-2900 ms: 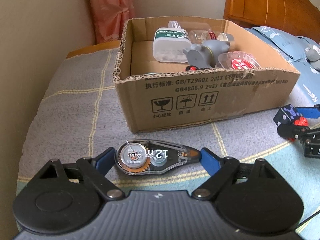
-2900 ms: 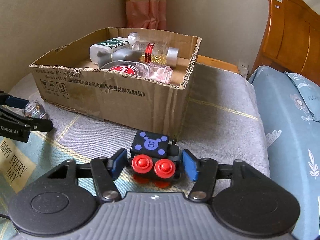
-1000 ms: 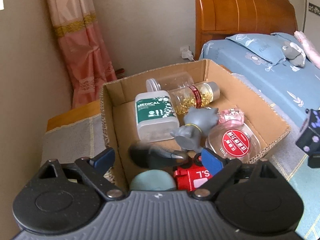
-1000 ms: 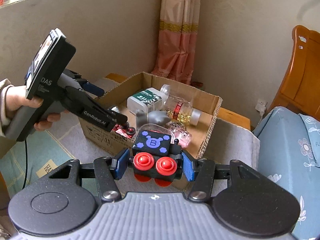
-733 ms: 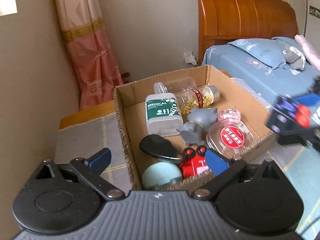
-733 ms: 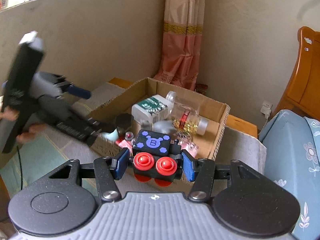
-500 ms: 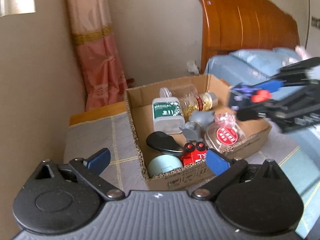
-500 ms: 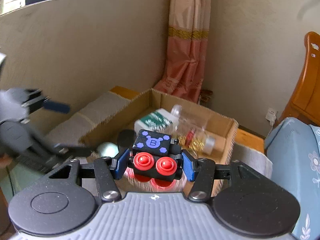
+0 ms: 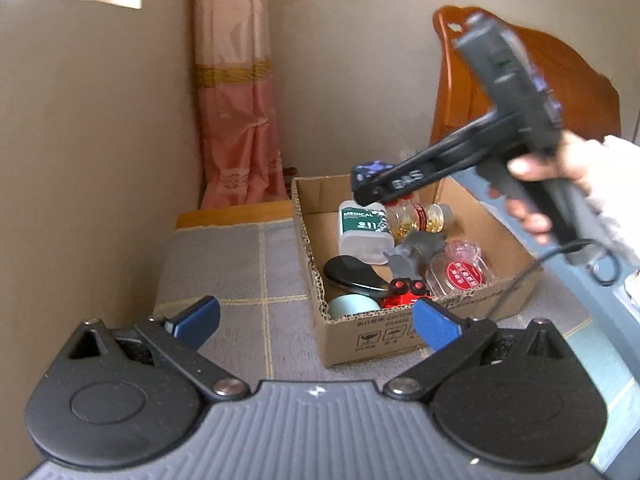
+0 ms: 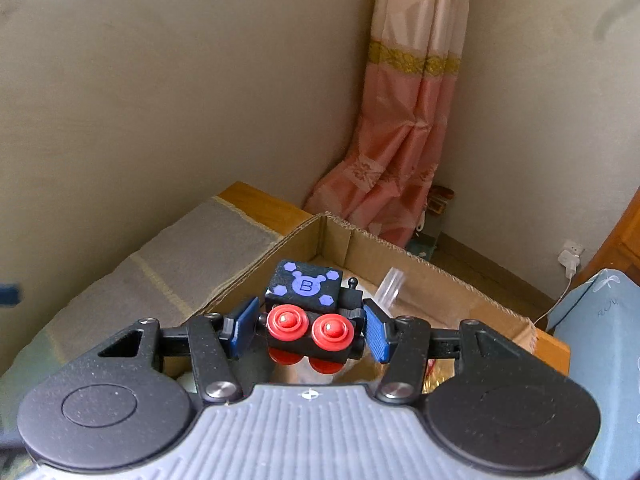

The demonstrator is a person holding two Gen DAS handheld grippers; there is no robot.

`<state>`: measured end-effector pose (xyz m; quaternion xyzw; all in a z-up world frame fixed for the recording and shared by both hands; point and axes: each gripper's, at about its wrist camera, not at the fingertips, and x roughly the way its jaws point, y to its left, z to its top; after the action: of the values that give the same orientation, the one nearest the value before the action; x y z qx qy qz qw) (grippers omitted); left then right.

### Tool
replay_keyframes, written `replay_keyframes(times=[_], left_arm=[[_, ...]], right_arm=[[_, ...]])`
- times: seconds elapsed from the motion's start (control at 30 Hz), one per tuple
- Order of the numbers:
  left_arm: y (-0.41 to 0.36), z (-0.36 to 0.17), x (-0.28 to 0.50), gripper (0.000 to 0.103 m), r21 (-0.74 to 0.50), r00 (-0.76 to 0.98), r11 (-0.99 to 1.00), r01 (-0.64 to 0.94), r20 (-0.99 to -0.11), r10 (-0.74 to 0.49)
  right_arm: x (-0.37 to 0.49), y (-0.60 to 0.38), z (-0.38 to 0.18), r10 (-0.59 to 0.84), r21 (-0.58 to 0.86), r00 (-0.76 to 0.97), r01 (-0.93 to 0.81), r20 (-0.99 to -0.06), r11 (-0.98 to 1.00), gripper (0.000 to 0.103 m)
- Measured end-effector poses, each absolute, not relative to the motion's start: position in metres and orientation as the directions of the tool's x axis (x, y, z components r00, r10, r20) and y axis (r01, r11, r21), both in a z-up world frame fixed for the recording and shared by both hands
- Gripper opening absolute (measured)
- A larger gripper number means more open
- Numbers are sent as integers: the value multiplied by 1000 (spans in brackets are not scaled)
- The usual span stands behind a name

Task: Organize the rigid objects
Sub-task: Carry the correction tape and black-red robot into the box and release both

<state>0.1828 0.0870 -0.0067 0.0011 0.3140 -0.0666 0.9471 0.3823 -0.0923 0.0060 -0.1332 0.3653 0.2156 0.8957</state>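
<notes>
My left gripper [image 9: 316, 322] is open and empty, held back from the near left corner of the cardboard box [image 9: 306, 240]. In the box lie a black correction tape [image 9: 352, 278], a white medical bottle [image 9: 362, 228], a bottle of gold capsules [image 9: 420, 218], a grey toy [image 9: 416, 250], a clear tub with a red label [image 9: 460, 272] and a red toy [image 9: 404, 292]. My right gripper [image 10: 310, 328] is shut on a black toy block with red knobs [image 10: 308, 312] and hovers above the box [image 10: 400, 252]. In the left wrist view a hand [image 9: 560, 168] holds that gripper over the box's far side.
The box stands on a grey blanket with yellow lines [image 9: 224, 264]. A wall and a pink curtain [image 9: 236, 120] lie behind, a wooden headboard [image 9: 580, 88] and blue bedding [image 10: 600, 320] to the right. A cable [image 9: 520, 280] hangs over the box's right rim.
My left gripper has pulled back and up from the box, with its jaws wide and the tape left inside. My right gripper has carried the toy block in over the box.
</notes>
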Motion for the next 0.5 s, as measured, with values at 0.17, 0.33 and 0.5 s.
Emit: replay_keyframes(times=[0.17,0.33,0.5], left_arm=[[90,-10,174,102,-89,796,991,101,-590,-134],[93,-12,168,102,-97,797,991,88,-590,-128],[94,-15,167,102,-73,797,994,79,-594,-107]], right_arm=[[408,-77,-10,268,-71,621,-465,-737,882,60],[420,-61,-18,255,-90,614,-473,-747,876,60],[414,-59,-14,238,-126,656,-457,-717,880,101]])
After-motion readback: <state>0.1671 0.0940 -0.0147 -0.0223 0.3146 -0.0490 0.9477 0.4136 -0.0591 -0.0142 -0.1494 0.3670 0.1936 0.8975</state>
